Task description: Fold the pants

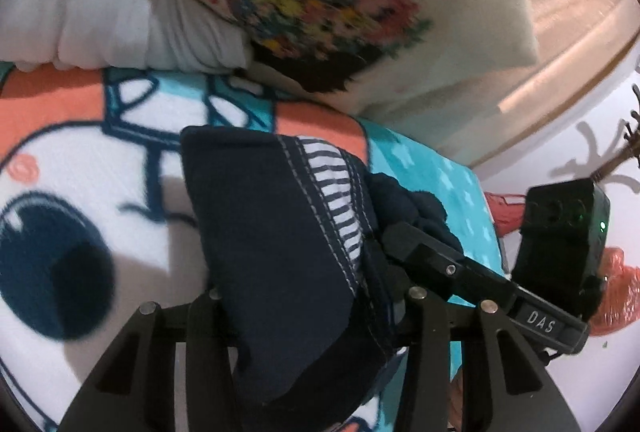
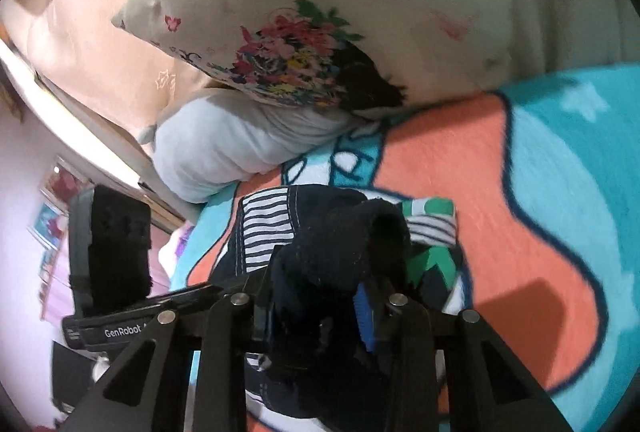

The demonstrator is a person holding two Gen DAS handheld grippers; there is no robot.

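The pants [image 1: 276, 232] are dark navy with white stitching and a navy-and-white striped panel. They hang bunched over a cartoon blanket [image 1: 80, 160]. My left gripper [image 1: 312, 296] is shut on a fold of the navy cloth, which drapes over and hides its fingertips. In the right wrist view the pants [image 2: 332, 248] bunch between the fingers of my right gripper [image 2: 320, 292], which is shut on them; a blue finger pad [image 2: 365, 316] shows beside the cloth. A green-and-white patch [image 2: 432, 260] shows at the pants' right. The other gripper [image 1: 560, 244] sits close at the right.
A cream pillow with a flower print [image 1: 328, 4] and a white pillow [image 1: 100, 8] lie at the head of the bed; both show in the right wrist view [image 2: 304, 60]. The bed edge and a pale wall [image 1: 580, 136] lie to the right.
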